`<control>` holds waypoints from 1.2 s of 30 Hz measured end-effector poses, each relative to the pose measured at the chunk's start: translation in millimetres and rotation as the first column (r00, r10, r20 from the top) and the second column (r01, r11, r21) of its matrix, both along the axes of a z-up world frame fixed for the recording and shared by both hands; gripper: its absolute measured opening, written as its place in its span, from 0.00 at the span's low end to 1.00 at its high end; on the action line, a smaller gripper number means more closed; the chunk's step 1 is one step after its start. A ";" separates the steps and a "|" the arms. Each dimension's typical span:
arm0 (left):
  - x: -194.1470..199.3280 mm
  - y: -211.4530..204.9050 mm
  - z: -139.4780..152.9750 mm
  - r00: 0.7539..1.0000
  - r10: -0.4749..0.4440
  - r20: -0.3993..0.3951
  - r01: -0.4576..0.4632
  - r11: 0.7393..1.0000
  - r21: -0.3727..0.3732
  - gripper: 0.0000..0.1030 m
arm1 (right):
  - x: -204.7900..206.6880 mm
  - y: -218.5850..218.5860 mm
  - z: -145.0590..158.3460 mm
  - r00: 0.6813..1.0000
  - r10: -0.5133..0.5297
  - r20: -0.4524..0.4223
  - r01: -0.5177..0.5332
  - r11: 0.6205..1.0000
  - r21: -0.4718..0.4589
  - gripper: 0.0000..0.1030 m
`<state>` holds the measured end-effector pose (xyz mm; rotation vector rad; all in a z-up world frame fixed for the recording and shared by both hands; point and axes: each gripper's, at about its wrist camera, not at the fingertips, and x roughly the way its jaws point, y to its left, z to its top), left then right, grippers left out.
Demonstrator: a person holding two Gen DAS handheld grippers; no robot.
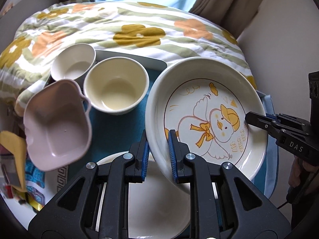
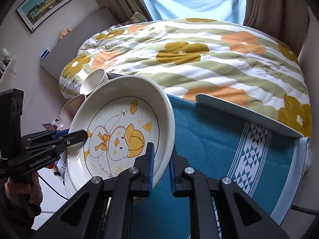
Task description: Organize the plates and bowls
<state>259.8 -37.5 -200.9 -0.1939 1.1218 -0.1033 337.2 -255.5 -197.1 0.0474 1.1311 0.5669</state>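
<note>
A cream deep plate with a yellow duck drawing (image 1: 207, 115) (image 2: 119, 135) hangs tilted above the teal cloth (image 1: 119, 131). My left gripper (image 1: 158, 155) is shut on its near-left rim, blue pads on both sides of the wall. My right gripper (image 2: 161, 167) is shut on the opposite rim. Each gripper shows in the other's view: the right one (image 1: 247, 118), the left one (image 2: 85, 134). Below my left gripper lies a plain white plate (image 1: 159, 205). To the left are a cream bowl (image 1: 115, 91), a smaller white bowl (image 1: 73, 64) and a pink handled bowl (image 1: 57, 125).
A flowered duvet (image 2: 199, 55) covers the bed behind the cloth. A pale grey-blue tray edge (image 2: 249, 115) lies at the cloth's far side. Bare teal cloth (image 2: 209, 149) spreads to the right of the plate. Books and clutter (image 1: 14, 169) sit at the left.
</note>
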 end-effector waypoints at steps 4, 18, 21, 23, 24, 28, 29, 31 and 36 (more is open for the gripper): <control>-21.9 15.3 2.1 0.999 -0.054 0.000 0.054 0.999 0.003 0.16 | -30.1 10.1 2.1 0.999 -0.053 -0.002 0.053 0.999 0.007 0.12; -80.2 59.4 -32.7 0.974 -0.217 -0.068 0.216 0.976 -0.029 0.16 | -125.6 47.3 -23.1 0.970 -0.239 -0.047 0.238 0.971 -0.032 0.12; -86.2 59.9 -45.0 0.970 -0.225 -0.092 0.222 0.974 -0.041 0.16 | -135.5 52.4 -30.5 0.966 -0.251 -0.055 0.248 0.967 -0.060 0.12; -88.7 60.5 -52.3 0.967 -0.231 -0.108 0.228 0.973 -0.042 0.16 | -139.6 54.8 -35.0 0.965 -0.257 -0.054 0.253 0.965 -0.073 0.12; -90.3 60.9 -55.8 0.966 -0.231 -0.115 0.228 0.973 -0.040 0.16 | -142.1 56.6 -36.8 0.965 -0.258 -0.052 0.253 0.964 -0.078 0.12; -91.6 62.1 -65.5 0.964 -0.228 -0.137 0.228 0.974 -0.019 0.16 | -144.9 60.0 -43.3 0.967 -0.249 -0.049 0.244 0.966 -0.091 0.12; -91.8 62.2 -67.7 0.963 -0.228 -0.141 0.229 0.973 -0.009 0.16 | -144.5 60.8 -44.4 0.968 -0.246 -0.050 0.241 0.966 -0.092 0.12; -89.0 60.5 -70.7 0.963 -0.223 -0.152 0.227 0.974 0.006 0.16 | -143.7 62.6 -46.7 0.970 -0.239 -0.054 0.233 0.968 -0.092 0.12; -87.1 57.2 -77.8 0.963 -0.211 -0.170 0.222 0.974 0.044 0.16 | -143.3 69.7 -48.9 0.977 -0.209 -0.046 0.202 0.972 -0.118 0.12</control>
